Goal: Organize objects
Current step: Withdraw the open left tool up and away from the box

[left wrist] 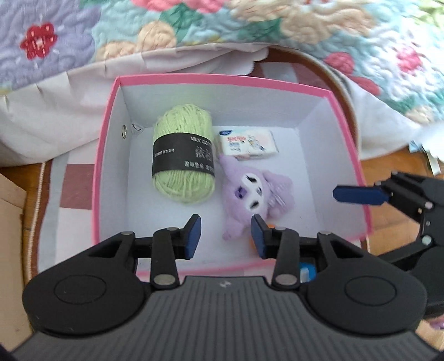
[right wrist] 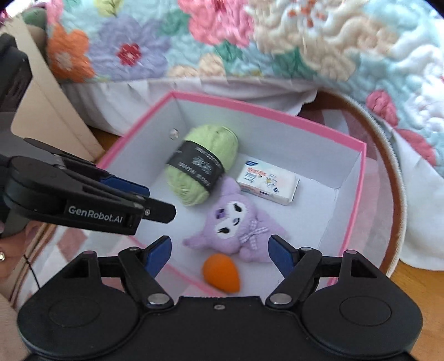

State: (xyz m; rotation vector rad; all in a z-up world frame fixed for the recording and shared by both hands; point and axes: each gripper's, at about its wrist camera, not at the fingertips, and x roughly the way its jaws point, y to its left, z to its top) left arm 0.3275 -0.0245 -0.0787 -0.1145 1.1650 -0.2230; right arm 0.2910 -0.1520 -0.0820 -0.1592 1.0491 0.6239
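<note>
A pink box with a white inside holds a green yarn ball, a white tissue pack, a purple plush toy and an orange egg-shaped sponge. My left gripper is open and empty above the box's near edge, by the plush. My right gripper is open and empty, its fingers either side of the plush and sponge. Each gripper shows from the side in the other's view, the right one and the left one.
The box stands on a round checked mat on a wooden floor. A floral quilt and white sheet hang just behind the box. A beige board leans at the left. A small blue-white item lies by the box's near side.
</note>
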